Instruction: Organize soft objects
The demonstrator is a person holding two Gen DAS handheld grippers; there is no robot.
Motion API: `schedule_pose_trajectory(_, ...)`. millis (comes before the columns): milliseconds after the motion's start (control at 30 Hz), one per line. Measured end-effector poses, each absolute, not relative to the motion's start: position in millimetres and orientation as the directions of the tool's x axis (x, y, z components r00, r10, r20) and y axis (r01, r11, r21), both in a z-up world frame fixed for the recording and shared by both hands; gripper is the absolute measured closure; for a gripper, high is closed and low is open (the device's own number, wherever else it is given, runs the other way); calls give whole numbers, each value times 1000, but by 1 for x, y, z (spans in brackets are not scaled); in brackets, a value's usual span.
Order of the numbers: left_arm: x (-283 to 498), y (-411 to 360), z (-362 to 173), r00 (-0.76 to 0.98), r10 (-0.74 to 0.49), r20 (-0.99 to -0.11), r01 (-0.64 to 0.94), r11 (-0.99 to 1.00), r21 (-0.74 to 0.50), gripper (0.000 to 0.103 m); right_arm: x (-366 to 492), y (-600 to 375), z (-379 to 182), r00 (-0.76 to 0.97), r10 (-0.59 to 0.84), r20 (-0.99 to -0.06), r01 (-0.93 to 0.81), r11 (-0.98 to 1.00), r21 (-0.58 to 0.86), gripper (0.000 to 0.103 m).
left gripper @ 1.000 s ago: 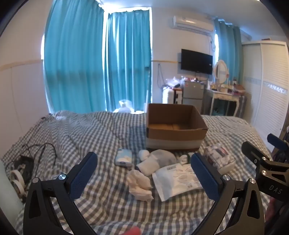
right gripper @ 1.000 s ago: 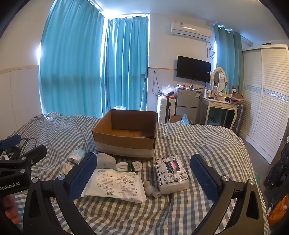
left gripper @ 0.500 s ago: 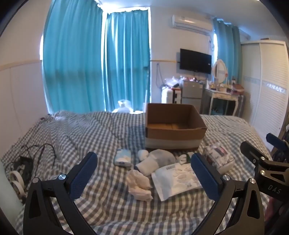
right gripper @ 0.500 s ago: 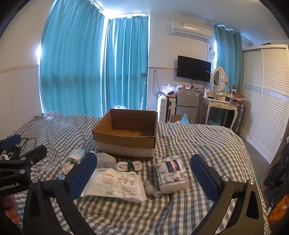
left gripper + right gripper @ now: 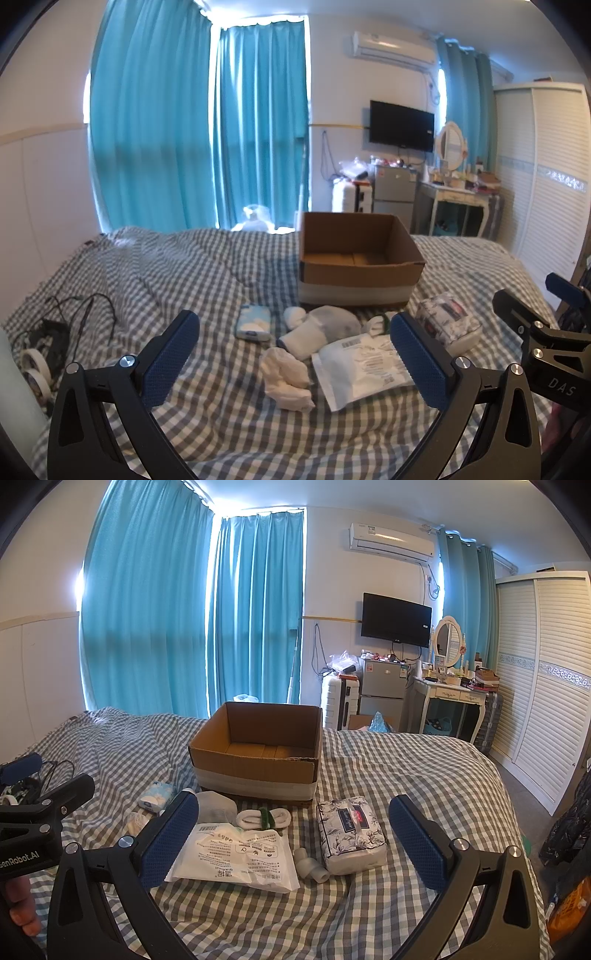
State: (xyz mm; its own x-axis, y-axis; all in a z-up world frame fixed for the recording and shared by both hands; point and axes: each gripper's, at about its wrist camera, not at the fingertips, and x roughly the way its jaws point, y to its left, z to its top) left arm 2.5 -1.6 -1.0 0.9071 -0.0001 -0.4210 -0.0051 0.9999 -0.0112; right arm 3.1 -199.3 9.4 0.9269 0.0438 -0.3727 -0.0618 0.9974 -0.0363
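An open empty cardboard box (image 5: 358,269) (image 5: 258,757) stands on the checked bed. In front of it lie soft items: a white crumpled cloth (image 5: 286,378), rolled white socks (image 5: 306,332), a grey sock (image 5: 336,319), a blue tissue pack (image 5: 253,321) (image 5: 157,794), a white plastic packet (image 5: 364,363) (image 5: 236,854), a patterned tissue pack (image 5: 447,321) (image 5: 349,830), a white roll with a green band (image 5: 264,818) and a small grey sock (image 5: 310,866). My left gripper (image 5: 293,360) is open and empty above the cloth. My right gripper (image 5: 291,840) is open and empty above the packet.
Black cables (image 5: 74,310) and tape rolls (image 5: 33,369) lie on the bed's left edge. Teal curtains (image 5: 192,620), a small fridge (image 5: 380,690), a dressing table (image 5: 450,698) and a white wardrobe (image 5: 546,686) stand beyond the bed.
Both grippers have barely moved; the left view has shifted slightly. Nothing on the bed has moved.
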Motion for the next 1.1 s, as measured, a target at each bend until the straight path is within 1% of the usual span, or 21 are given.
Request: schedule_pose_trajectory(1100,2,4,4,908,5,-418,-9,1000,-6,0,3,-200,9,926,43,-374,-62,997,-38,0)
